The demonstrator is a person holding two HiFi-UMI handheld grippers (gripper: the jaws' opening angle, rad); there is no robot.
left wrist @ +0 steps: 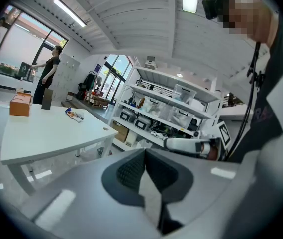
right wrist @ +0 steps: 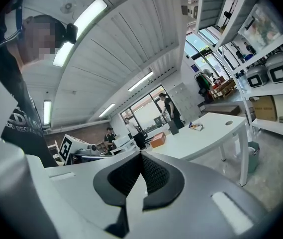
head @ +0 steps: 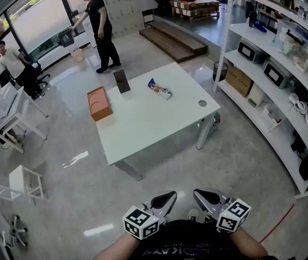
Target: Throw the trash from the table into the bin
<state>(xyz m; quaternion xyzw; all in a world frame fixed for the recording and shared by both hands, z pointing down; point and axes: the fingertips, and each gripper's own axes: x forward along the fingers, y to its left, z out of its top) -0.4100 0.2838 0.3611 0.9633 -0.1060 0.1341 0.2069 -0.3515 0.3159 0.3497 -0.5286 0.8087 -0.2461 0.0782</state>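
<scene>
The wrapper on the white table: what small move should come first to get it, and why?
Probably a step toward the table. The wrapper lies on it, and a stretch of floor separates it from the left gripper and right gripper, both shut, empty and likely too far off to reach.

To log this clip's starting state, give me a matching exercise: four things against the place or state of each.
1 orange box
2 wrapper
3 round cable hole
4 right gripper

A shut, held away from the table
B table's left end
C near the table's right edge
D far side, about mid-table

Pairs: 1-B; 2-D; 3-C; 4-A
</scene>
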